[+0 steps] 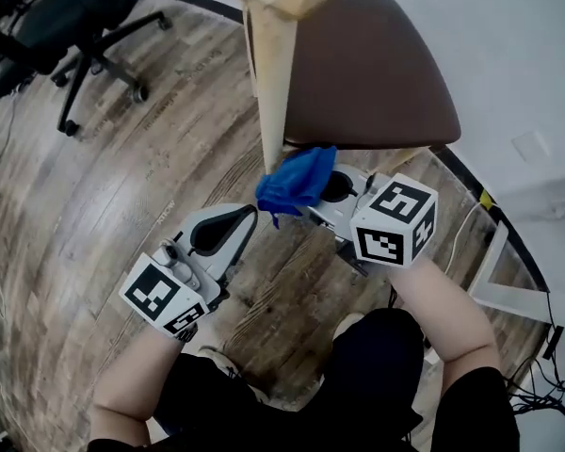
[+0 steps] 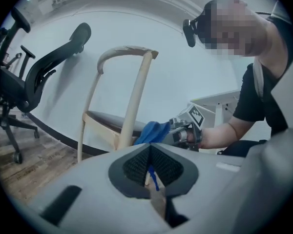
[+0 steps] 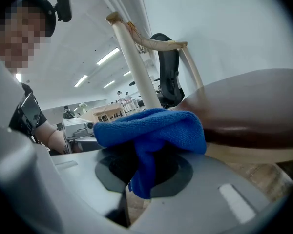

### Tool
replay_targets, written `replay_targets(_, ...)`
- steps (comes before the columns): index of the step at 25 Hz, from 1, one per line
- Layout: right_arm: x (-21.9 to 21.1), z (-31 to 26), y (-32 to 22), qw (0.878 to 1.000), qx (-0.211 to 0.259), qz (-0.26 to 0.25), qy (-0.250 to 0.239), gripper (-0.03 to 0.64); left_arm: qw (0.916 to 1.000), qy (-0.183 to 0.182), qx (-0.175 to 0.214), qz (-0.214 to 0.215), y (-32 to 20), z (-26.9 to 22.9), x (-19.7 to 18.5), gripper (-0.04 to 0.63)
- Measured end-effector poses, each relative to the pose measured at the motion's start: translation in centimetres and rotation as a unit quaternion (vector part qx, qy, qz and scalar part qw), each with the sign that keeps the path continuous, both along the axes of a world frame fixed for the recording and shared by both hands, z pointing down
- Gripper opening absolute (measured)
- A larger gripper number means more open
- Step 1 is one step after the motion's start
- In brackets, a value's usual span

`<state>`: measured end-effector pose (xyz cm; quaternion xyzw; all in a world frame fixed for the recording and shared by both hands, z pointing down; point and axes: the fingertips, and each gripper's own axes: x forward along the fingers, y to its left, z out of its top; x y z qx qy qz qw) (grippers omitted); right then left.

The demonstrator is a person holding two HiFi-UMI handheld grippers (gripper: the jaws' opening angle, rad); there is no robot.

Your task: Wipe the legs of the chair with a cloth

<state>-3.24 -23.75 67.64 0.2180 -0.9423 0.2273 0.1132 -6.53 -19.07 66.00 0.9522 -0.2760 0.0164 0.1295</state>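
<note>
Our right tool [image 1: 330, 191] is clamped on the blue cloth [image 1: 297, 182]. The bunched fold of the cloth presses against the chair's pale wooden leg [image 1: 271, 83], right at the level of the brown seat [image 1: 367, 64]. Our left tool [image 1: 217, 243] hangs just beside it, jaws together on nothing we can make out.

We judge the main risk to be the cloth pulling free. Only a tail sits in the jaws while the bulk overhangs, so dragging it down the leg could tug it out. Nothing braces the chair, so a firm push may skid it over the wooden floor [image 1: 122, 186]. The seat edge lies close to the right tool and could catch it.

To our left the floor is open, with the black office chair [image 1: 66, 17] well apart. To our right the wall, a white frame [image 1: 494, 271] and cables [image 1: 537, 394] crowd the arm.
</note>
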Motion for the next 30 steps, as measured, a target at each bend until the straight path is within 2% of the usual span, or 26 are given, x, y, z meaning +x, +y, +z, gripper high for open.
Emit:
replay_targets(6, -0.7, 0.7, -1.0, 1.0, -0.004, -0.003, -0.017, 0.064, 0.9998, -0.004, 0.007, -0.02, -1.5, 0.3, -0.4, -0.002)
replay_targets(13, 0.6, 0.7, -1.8, 0.999, -0.001, 0.009, -0.031, 0.064, 0.9999, -0.013, -0.005, -0.001, -1.4, 1.7, 1.0, -0.003)
replay_targets(22, 10.6, 1.8, -3.6, 0.994, -0.005, 0.106, -0.014, 0.064, 0.9998, -0.015, -0.004, 0.015, -1.6, 2.2, 2.0, -0.002)
replay_targets(30, 22.0, 2.5, -5.6, 0.974, -0.012, 0.226, 0.001, 0.064, 0.9997, -0.015, -0.005, 0.017, -2.0, 2.7, 2.5, -0.003)
